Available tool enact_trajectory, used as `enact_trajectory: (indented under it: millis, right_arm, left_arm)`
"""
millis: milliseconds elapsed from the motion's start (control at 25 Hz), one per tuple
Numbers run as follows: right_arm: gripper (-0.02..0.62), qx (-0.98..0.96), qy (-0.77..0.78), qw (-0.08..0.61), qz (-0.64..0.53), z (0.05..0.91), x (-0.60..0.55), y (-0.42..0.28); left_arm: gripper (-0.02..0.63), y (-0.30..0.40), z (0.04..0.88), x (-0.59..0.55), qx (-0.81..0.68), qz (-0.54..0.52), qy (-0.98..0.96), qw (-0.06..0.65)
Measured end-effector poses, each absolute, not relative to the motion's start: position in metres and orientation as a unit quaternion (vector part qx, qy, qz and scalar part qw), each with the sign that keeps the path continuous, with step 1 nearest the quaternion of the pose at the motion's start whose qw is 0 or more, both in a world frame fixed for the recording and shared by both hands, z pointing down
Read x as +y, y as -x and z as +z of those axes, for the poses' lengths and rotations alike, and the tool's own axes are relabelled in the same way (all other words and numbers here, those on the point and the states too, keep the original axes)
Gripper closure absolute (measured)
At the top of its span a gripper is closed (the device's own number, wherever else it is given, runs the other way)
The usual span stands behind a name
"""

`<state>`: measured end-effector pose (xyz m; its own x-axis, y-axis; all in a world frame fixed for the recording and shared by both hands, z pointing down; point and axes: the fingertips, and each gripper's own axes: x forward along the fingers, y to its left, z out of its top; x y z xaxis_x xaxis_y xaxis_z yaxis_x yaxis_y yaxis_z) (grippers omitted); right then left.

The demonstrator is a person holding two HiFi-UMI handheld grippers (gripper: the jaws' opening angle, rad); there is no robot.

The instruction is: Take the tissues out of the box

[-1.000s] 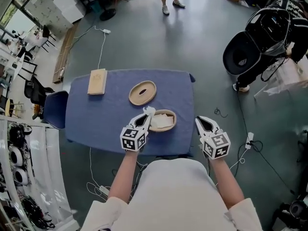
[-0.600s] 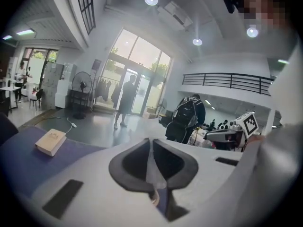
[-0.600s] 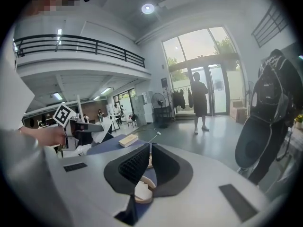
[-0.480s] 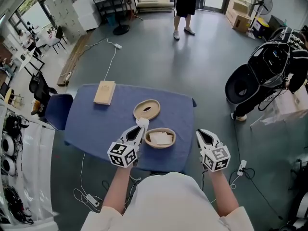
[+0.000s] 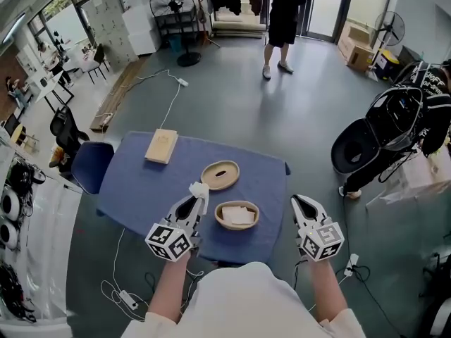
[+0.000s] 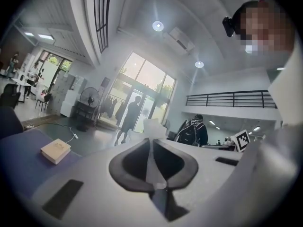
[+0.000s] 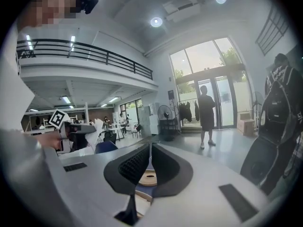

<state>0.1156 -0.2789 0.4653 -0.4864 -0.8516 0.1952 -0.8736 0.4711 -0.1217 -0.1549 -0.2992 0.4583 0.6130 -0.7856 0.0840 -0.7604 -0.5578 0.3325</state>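
Observation:
An oval wooden tissue box [image 5: 237, 215] lies open on the blue-clothed table [image 5: 134, 189], white tissues showing inside it. Its slotted oval lid [image 5: 220, 174] rests just behind it. My left gripper [image 5: 192, 203] is raised left of the box and is shut on a white tissue [image 5: 199, 189]. In the left gripper view the tissue [image 6: 154, 126] sticks up past the closed jaws of the left gripper [image 6: 151, 143]. My right gripper [image 5: 305, 205] hovers off the table's right edge, shut and empty. In the right gripper view the lid [image 7: 147, 178] shows below the right gripper [image 7: 150, 148].
A flat wooden block [image 5: 161, 146] lies at the table's far left corner. A person [image 5: 284, 20] stands on the floor beyond the table. A black chair with a bag [image 5: 384, 129] stands at the right, and a dark blue chair [image 5: 88, 167] sits at the table's left.
My left gripper has moved up and to the left, away from the box, carrying the tissue. The head view has tilted up. The right gripper has hardly moved.

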Motion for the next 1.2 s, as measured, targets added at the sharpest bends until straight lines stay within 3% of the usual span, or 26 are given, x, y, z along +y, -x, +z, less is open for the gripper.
enact_trajectory:
  millis: [1200]
  right_arm:
    - [0.557,-0.87,-0.488,0.037,0.059,0.436,-0.274,-0.102]
  left_arm:
    - [0.58,0.182,0.441,-0.283,-0.469,-0.066,-0.868,0.149]
